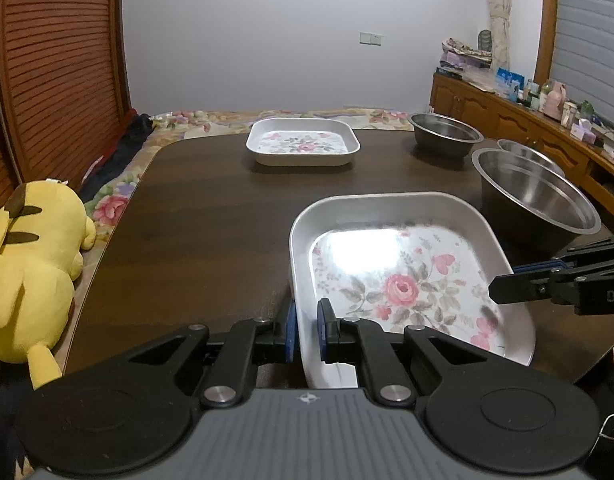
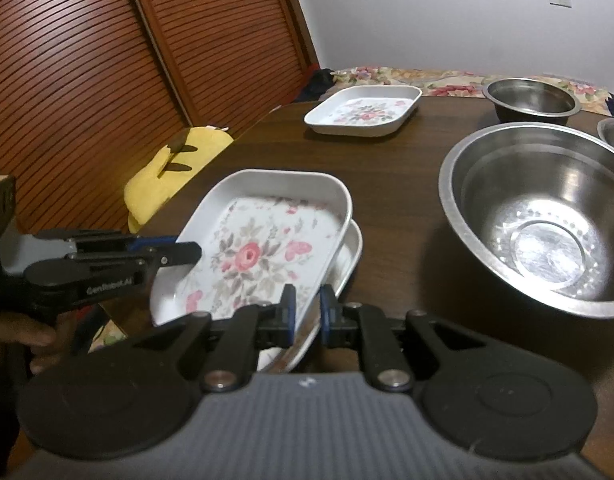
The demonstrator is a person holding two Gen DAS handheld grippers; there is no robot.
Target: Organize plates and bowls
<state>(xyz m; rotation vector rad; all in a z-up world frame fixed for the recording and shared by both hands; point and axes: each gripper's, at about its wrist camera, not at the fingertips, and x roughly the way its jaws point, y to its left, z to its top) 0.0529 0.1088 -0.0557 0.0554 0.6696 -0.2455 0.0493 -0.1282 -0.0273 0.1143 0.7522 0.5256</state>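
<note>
- A home bedroom: the dark wooden worktop (image 1: 211, 216) stands on a bed with a floral cover (image 1: 115, 204).
- Left of the worktop, a yellow plush toy (image 1: 31, 280) lies on the bed, beside louvred wooden wardrobe doors (image 1: 63, 80).
- Right of it, a wooden sideboard (image 1: 507, 116) carries household clutter beside a curtained window (image 1: 499, 20).

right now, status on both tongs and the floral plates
Left tongs and right tongs both shut on top floral plate, tilted over lower plate. Third floral plate sits far side. Large steel bowl close right.
</note>
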